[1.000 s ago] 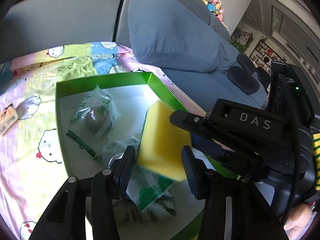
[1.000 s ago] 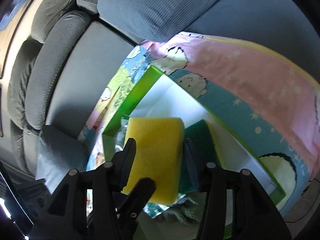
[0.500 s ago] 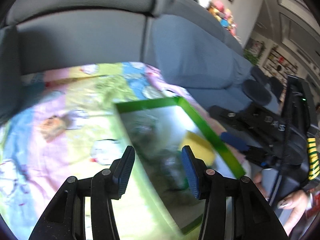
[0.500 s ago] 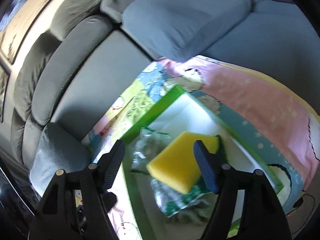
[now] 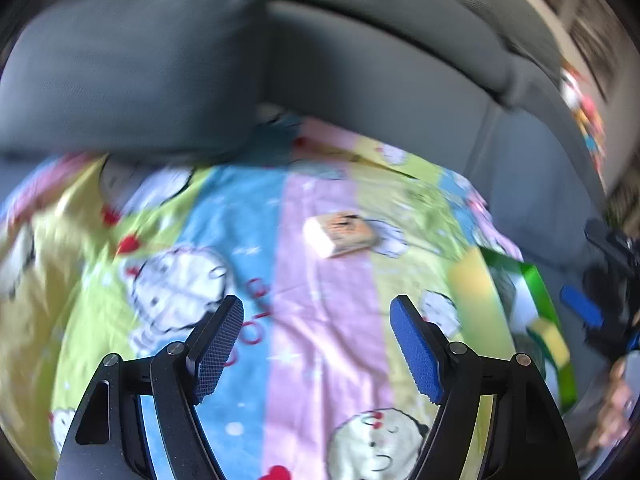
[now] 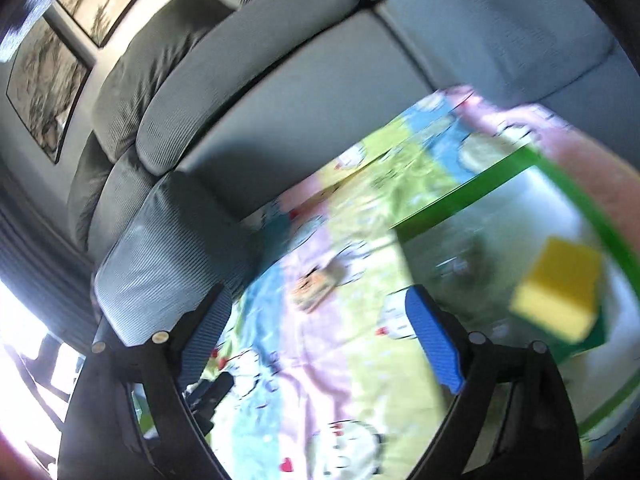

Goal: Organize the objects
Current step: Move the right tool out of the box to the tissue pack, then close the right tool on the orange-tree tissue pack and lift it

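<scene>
Here, spongy yellow block (image 6: 558, 288), green-walled box (image 6: 460, 196), printed blanket (image 6: 332, 380)

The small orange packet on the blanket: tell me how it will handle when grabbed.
The small orange packet looks flat and boxy, so probably light and unlikely to roll. It lies on the soft blanket, so it may sink or slide when pushed.

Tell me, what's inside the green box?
A yellow sponge with a green bottom lies in the green box. Beside it are blurry wrapped things; what's under the sponge is hidden.
</scene>
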Motion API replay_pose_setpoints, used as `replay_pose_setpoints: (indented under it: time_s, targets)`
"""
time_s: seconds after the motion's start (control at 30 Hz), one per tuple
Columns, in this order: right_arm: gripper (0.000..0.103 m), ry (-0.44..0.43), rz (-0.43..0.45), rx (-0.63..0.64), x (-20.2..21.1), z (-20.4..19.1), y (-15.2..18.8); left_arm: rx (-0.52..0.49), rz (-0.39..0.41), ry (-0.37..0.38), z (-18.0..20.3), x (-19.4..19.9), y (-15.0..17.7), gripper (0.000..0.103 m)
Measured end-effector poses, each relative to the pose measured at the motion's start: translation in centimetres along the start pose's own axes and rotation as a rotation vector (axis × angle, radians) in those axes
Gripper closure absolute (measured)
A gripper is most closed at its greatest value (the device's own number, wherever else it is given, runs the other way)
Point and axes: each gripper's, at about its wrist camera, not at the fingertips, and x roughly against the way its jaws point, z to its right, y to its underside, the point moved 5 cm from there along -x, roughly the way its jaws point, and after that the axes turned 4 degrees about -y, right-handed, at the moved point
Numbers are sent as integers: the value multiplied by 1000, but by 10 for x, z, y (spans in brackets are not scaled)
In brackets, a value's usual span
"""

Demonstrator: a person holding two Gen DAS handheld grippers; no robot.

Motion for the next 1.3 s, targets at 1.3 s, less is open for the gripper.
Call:
replay_pose_setpoints:
  time_s: [1.3]
  targets:
    - [42,411,-428,334,-248,-25,95,244,-94,-31,-94,-21,-6,27]
